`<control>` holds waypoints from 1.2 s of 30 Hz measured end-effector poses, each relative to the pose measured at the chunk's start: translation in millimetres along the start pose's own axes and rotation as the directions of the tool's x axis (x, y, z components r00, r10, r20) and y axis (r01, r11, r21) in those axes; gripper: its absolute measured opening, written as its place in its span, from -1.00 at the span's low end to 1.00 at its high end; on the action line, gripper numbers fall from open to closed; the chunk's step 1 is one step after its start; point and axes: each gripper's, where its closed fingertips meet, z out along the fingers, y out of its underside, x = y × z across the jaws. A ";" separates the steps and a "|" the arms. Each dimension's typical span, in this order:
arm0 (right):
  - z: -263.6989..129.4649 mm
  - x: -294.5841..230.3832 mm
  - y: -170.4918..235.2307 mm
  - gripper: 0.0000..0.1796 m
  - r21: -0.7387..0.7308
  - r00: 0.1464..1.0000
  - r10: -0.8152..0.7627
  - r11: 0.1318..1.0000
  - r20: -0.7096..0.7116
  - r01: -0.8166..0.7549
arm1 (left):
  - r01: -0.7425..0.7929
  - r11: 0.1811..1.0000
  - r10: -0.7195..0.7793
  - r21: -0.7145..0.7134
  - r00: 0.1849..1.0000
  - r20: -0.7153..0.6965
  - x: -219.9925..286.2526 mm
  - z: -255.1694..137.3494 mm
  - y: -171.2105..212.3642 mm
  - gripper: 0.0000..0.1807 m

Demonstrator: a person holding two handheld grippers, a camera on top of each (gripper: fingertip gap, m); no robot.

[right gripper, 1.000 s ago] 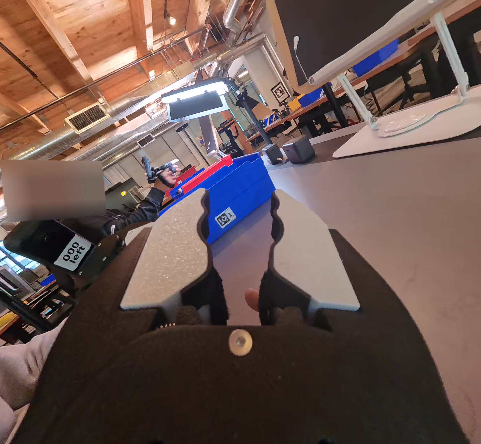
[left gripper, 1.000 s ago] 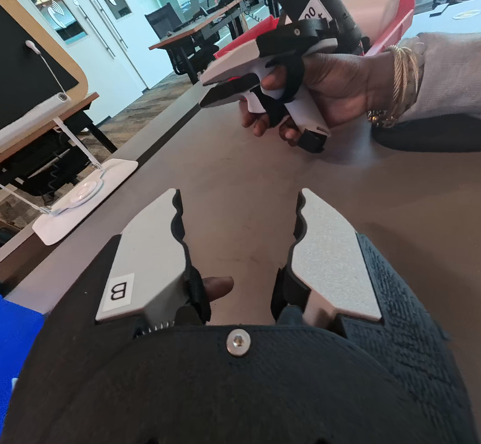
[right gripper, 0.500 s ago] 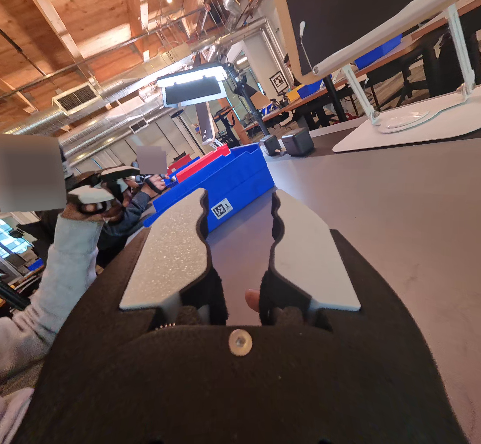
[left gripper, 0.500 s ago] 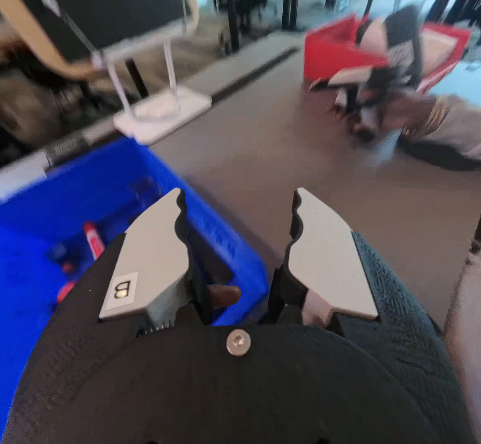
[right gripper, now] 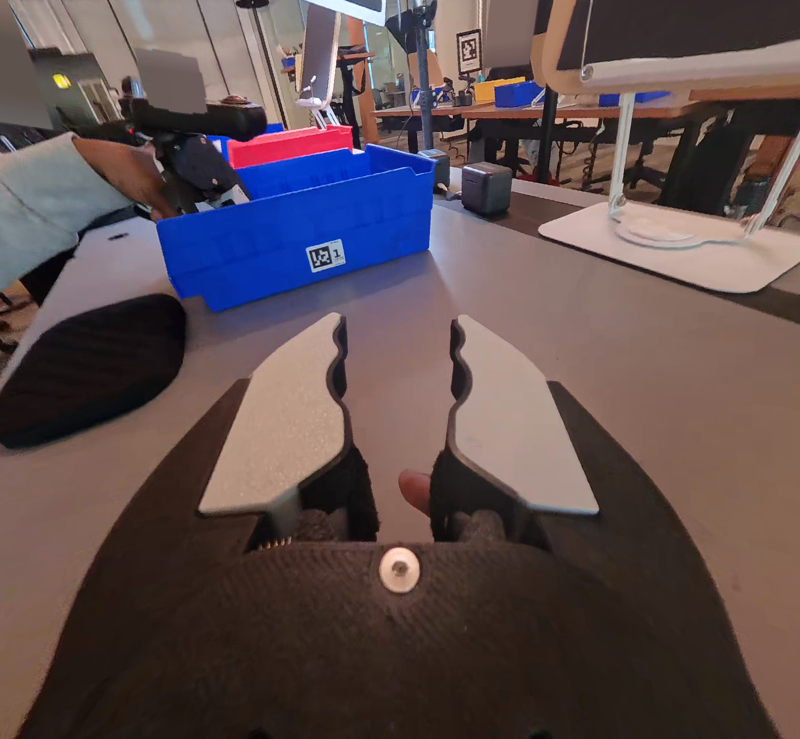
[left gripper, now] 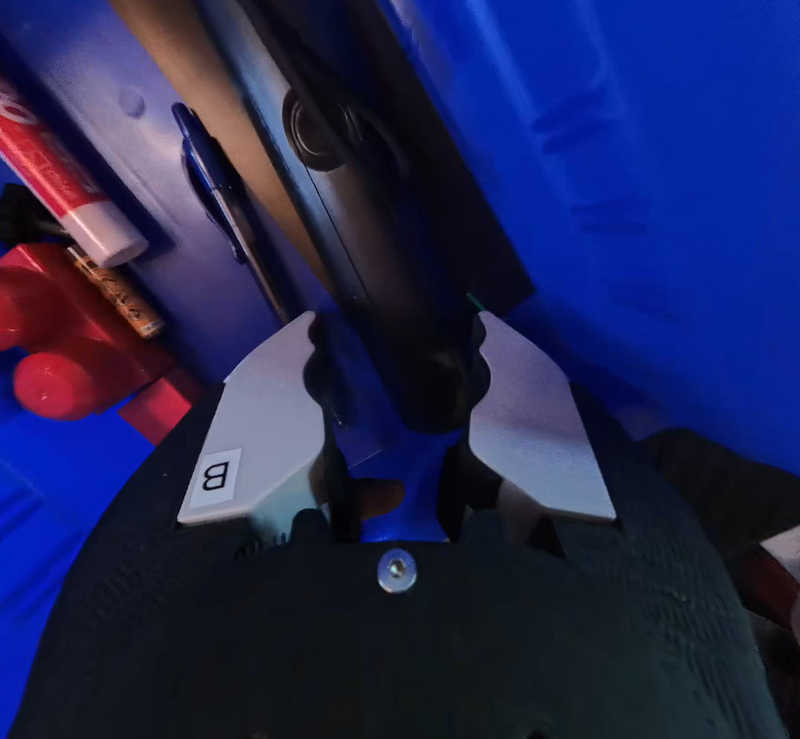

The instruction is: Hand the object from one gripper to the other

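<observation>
The left tongs (left gripper: 396, 328) have dropped into the blue bin (left gripper: 649, 112), gaping around a black object (left gripper: 389, 242); right tongs (right gripper: 398, 324) hover parted over the bench (right gripper: 606, 350).

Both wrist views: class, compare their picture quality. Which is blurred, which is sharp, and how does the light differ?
Left wrist view: dim, blue-tinted inside the blue bin, motion-smeared, so the long dark object between the left tool fingers is hard to identify. Right wrist view: bright, even room light, sharp on the open right tool and table, with wide-angle bending at the edges.

Left wrist view close inside blue bin (left gripper: 649, 155); right wrist view faces its outside (right gripper: 303, 233).
</observation>
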 end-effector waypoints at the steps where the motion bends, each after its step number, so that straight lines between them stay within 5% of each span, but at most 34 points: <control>1: 0.1 -1.0 0.4 -0.49 -0.004 1.000 -0.025 1.000 -0.003 0.025 | 0.004 1.000 -0.004 -0.008 1.000 -0.019 2.4 3.5 0.1 -0.26; 8: 1.4 -3.8 6.8 -0.49 -0.051 0.993 -0.119 0.992 -0.011 0.118 | 0.001 0.998 -0.005 0.064 0.998 0.060 -11.5 2.0 -10.0 -0.39; 21: 0.3 0.2 5.8 -0.51 -0.053 0.986 -0.163 0.986 -0.042 0.161 | -0.252 0.955 0.146 0.156 0.857 0.494 -47.8 -60.5 -19.7 -0.47; 28: 1.3 -3.1 5.6 -0.50 -0.053 0.982 -0.186 0.981 -0.030 0.184 | -0.419 0.898 0.180 0.133 0.627 0.758 -55.8 -112.9 -31.8 -0.48; 32: 3.7 -27.1 -5.0 -0.41 0.028 0.983 -0.161 0.987 0.086 0.159 | -0.515 0.792 0.037 0.326 0.574 0.818 -31.2 -161.9 -57.1 -0.48; 36: -0.3 -54.3 -26.7 -0.35 0.173 0.968 -0.119 0.982 0.220 0.081 | -0.574 0.559 -0.062 0.598 0.690 0.721 25.8 -185.6 -96.0 -0.47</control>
